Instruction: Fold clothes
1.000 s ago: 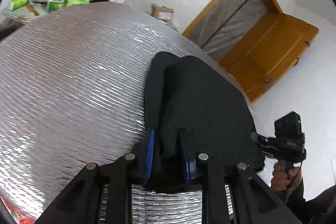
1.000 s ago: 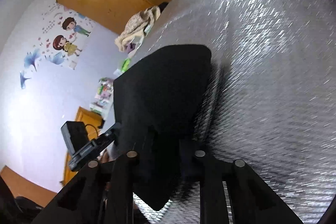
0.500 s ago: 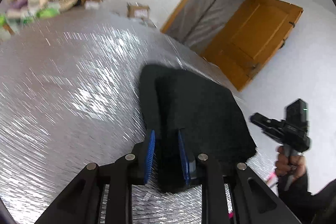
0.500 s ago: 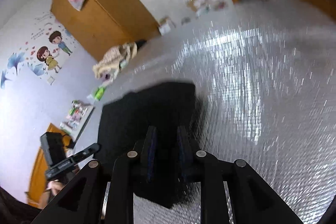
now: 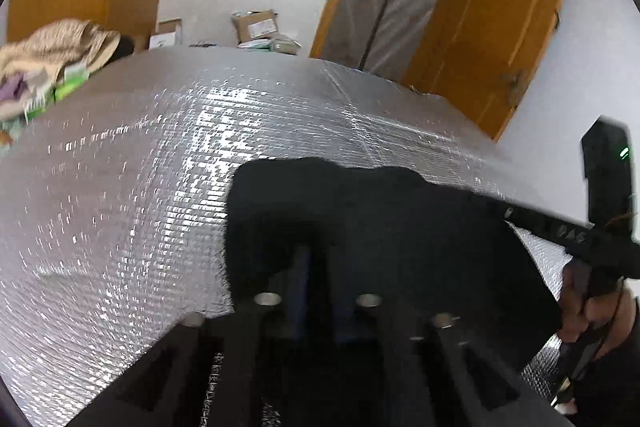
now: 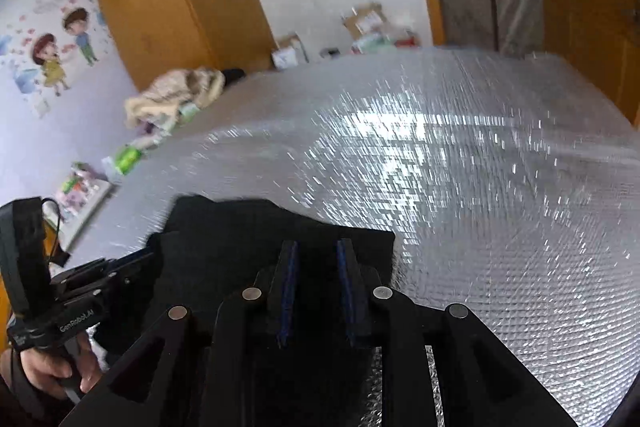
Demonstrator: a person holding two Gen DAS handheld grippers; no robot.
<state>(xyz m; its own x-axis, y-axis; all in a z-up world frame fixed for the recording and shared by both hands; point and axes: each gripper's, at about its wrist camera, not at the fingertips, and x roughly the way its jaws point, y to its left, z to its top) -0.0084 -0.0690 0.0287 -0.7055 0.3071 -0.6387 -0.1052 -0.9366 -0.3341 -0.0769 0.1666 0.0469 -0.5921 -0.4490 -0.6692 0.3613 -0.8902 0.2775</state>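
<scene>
A black garment [image 5: 380, 227] lies folded on the silver foil-covered surface [image 5: 120, 207], with its near part at both grippers. In the left wrist view my left gripper [image 5: 316, 259] is shut on the garment's near left edge, and cloth hides its fingertips. My right gripper [image 5: 504, 211] enters the garment's right edge from the right. In the right wrist view the right gripper [image 6: 316, 247] has black cloth [image 6: 240, 227] filling the narrow gap between its blue pads. Its jaws are closing slightly on that cloth. The left gripper [image 6: 154, 257] bites into the cloth at lower left.
A beige clothes pile [image 6: 176, 95] and small packets sit at the surface's far left corner. Cardboard boxes [image 5: 256, 25] stand behind the far edge. A wooden door [image 5: 500, 27] and a wardrobe [image 6: 160, 7] line the walls. A hand [image 6: 48, 367] grips the left handle.
The left jaws, earlier open astride the garment's fold, have shut on it. Both views have swung and tipped up. The garment's far edge now lies closer to the fingers.
</scene>
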